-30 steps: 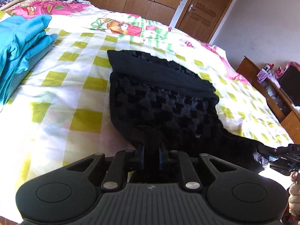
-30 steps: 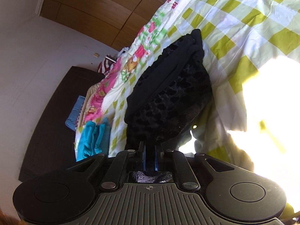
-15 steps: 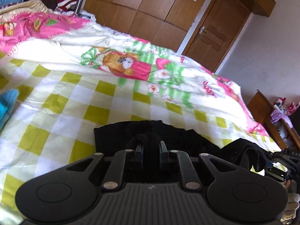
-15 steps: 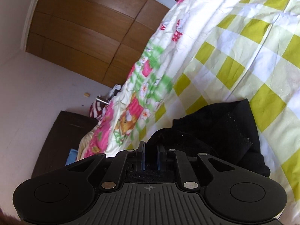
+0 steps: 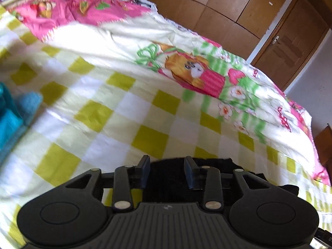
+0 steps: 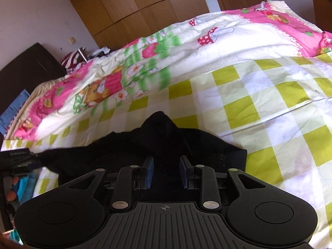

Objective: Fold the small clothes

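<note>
**Both jaws apart over the black garment**

Left gripper [image 5: 167, 171] and right gripper [image 6: 166, 172] stood parted, gripping nothing. Black garment [image 6: 145, 145] lay directly under and just ahead of both, long axis crosswise to the jaws, on the checked bedspread [image 6: 259, 103]. Neither nearer.
</note>
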`<state>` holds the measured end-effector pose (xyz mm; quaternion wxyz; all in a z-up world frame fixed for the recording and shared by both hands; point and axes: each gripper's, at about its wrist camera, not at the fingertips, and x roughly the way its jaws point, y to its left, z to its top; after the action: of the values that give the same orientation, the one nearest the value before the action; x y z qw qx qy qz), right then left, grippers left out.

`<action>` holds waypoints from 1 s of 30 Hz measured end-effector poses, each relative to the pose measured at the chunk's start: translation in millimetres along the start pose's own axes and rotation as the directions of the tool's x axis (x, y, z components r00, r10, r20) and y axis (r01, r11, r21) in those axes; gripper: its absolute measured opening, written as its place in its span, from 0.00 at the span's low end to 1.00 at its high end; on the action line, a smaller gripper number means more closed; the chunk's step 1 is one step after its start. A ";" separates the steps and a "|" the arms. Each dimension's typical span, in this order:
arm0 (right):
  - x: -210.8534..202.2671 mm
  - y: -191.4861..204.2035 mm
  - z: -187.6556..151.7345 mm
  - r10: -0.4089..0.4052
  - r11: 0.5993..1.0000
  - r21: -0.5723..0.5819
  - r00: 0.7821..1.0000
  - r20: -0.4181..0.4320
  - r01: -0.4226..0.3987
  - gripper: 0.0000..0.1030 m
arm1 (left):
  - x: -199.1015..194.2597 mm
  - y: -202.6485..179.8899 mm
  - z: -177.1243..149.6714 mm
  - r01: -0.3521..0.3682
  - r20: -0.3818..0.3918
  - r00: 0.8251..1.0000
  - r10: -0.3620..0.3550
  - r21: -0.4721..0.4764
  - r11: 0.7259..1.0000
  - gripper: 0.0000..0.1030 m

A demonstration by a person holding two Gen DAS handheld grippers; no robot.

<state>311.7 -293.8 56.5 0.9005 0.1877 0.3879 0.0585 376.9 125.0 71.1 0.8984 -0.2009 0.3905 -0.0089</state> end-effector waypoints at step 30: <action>61.3 -10.6 29.1 -0.040 0.999 -0.022 0.995 -0.097 0.038 0.33 | -3.6 -4.7 -84.6 0.039 -0.194 0.981 -0.002 0.188 0.981 0.59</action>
<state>374.7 -296.8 29.3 0.8833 0.1681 0.4342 0.0539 315.4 91.3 23.4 0.8712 -0.1159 0.4711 -0.0751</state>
